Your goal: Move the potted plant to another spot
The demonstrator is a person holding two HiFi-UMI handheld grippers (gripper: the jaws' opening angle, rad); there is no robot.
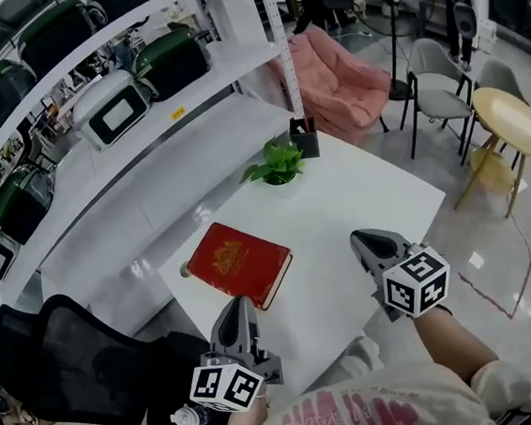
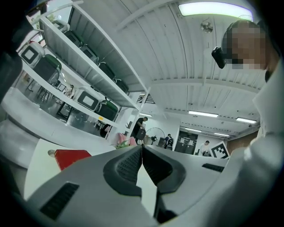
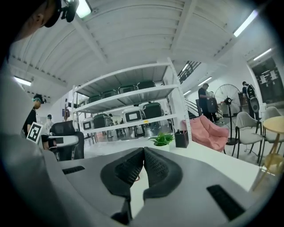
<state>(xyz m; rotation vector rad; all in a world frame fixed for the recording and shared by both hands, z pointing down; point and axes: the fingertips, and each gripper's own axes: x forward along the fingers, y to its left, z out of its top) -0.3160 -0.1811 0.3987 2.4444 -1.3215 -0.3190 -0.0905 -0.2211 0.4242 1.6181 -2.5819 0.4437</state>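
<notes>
A tall white shelving rack (image 1: 191, 130) runs along the far left, its boards loaded with dark green cases (image 1: 169, 61) and a white box with a dark screen (image 1: 113, 110). In front of it stands a white table (image 1: 368, 196), set at an angle in the head view, with a pale shiny floor around it. Beyond the table's far corner sits a pink armchair (image 1: 332, 82), and further right are a grey chair (image 1: 435, 76) and a round wooden table (image 1: 510, 120). A black mesh office chair (image 1: 54, 356) stands at the lower left, close to the person. On the near left part of the table lies a red book (image 1: 240, 261), flat and closed, with a gold emblem on its cover. The left gripper (image 1: 240, 304) hovers just in front of the book's near corner; its own view shows the ribbed pads meeting at the tips with nothing between them. The right gripper (image 1: 358, 241) hangs over the near right part of the table, well apart from the book, and its jaws are likewise pressed together and empty. The potted plant (image 1: 279, 165), small and leafy green, stands upright near the table's far corner, well away from both grippers. Just beside it, on the corner side, is a black pen holder (image 1: 304, 139).
</notes>
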